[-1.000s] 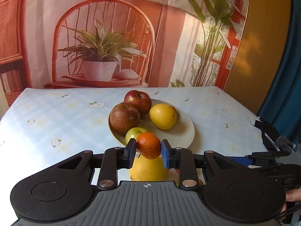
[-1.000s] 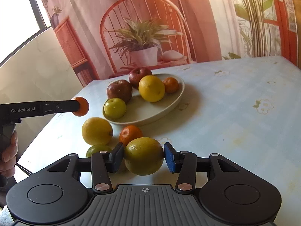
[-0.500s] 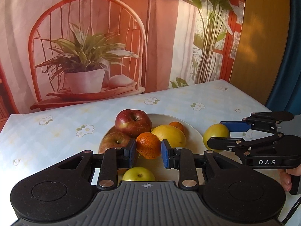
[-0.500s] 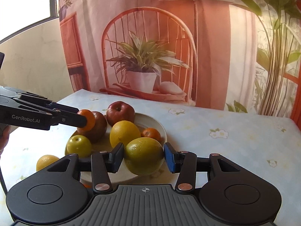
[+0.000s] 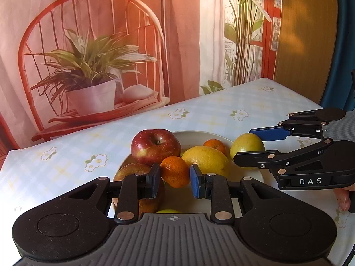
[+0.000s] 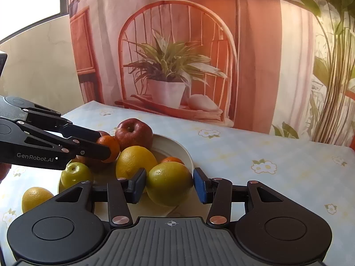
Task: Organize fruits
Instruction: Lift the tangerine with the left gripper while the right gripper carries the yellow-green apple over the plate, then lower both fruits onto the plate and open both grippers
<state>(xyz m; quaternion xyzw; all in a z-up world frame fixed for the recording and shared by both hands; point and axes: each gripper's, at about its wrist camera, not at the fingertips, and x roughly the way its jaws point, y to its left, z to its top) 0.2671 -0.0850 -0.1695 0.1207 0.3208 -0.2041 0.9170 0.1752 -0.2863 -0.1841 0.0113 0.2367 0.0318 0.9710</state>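
Observation:
My left gripper (image 5: 175,178) is shut on a small mandarin (image 5: 175,171), held over the white plate (image 5: 195,136). On the plate lie a red apple (image 5: 155,147), a darker apple (image 5: 131,170), a yellow lemon-like fruit (image 5: 205,158), a small mandarin at the back (image 5: 214,145) and a green apple (image 6: 75,175). My right gripper (image 6: 169,185) is shut on a yellow-green citrus fruit (image 6: 168,182), held at the plate's right rim (image 6: 184,153). The right gripper with its fruit (image 5: 246,143) shows at the right of the left wrist view.
One yellow orange (image 6: 35,197) lies on the flowered tablecloth (image 6: 266,155) left of the plate. A printed backdrop of a chair and potted plant (image 5: 93,71) hangs behind the table. A person's fingers (image 5: 342,198) hold the right gripper's handle.
Both grippers swung in over the plate from the near table edge, each keeping its fruit. The plate and its fruit now sit closer and larger in both views.

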